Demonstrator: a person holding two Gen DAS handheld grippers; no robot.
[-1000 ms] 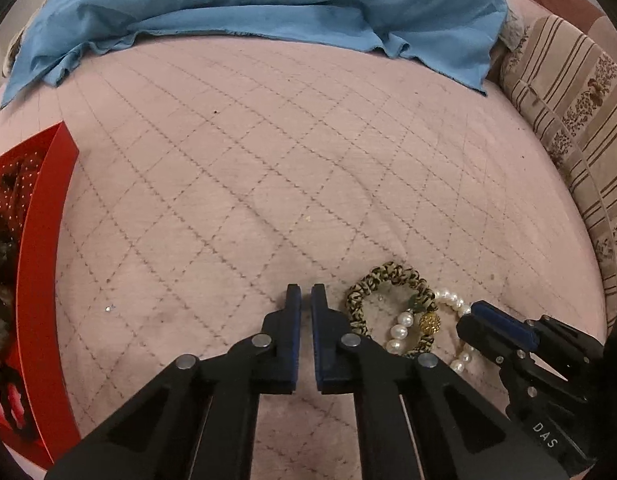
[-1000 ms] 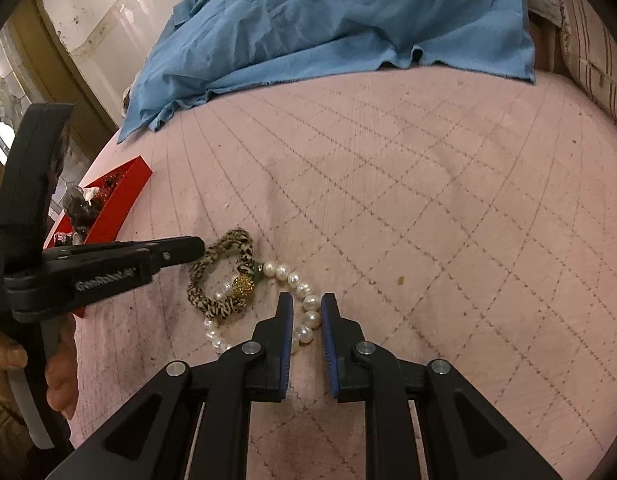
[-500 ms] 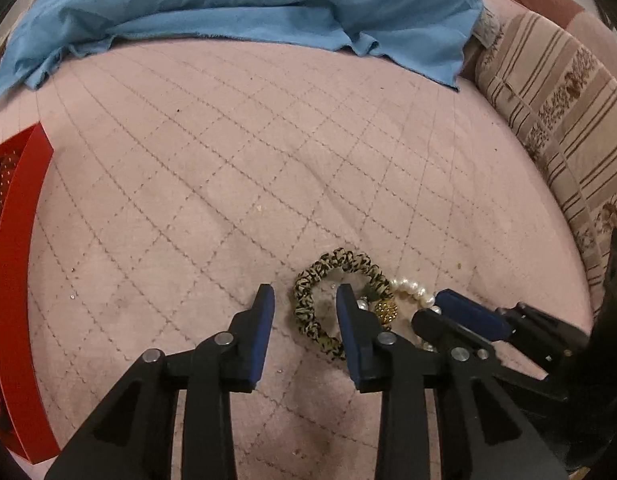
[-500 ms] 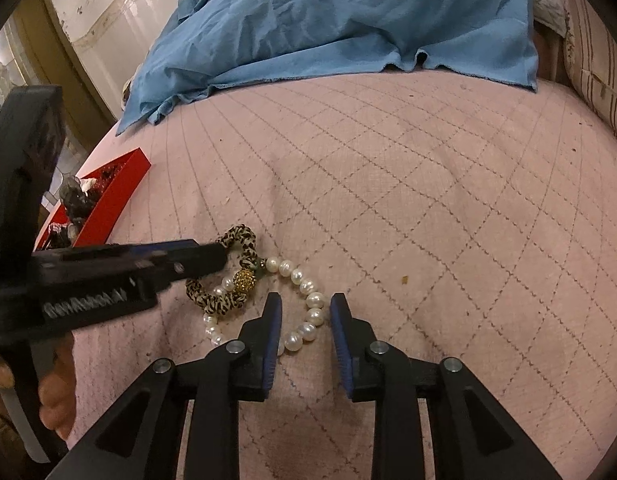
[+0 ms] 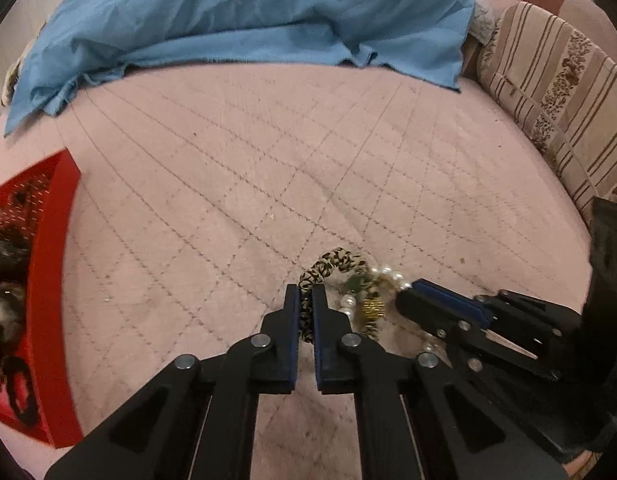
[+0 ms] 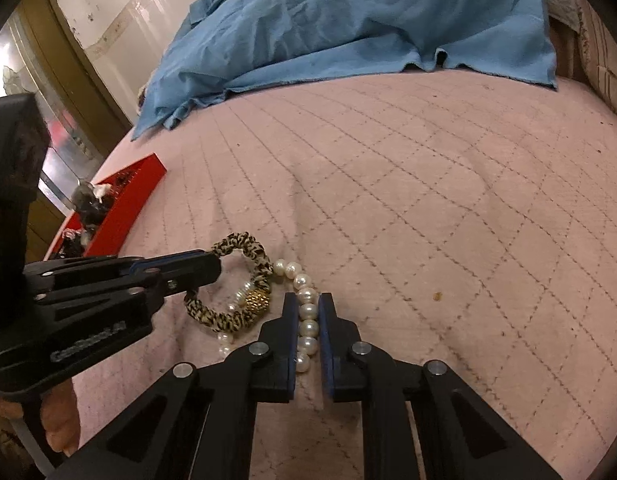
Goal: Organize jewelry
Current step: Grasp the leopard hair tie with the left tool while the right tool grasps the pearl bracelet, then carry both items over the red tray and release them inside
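Left gripper (image 5: 305,300), angled steeply down, has just closed on the leopard-print band (image 5: 332,264); right gripper (image 6: 308,312) has just closed on the pearl bracelet (image 6: 306,312) beside it, near the bed's (image 6: 428,200) front edge. Pearls blur behind the band.

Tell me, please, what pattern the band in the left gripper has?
Leopard print, tan and black band; right wrist view shows it best.

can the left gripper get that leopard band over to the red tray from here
Probably yes. The left gripper is shut on the band, and bare quilt lies between it and the tray. But the pearls tangle with it.
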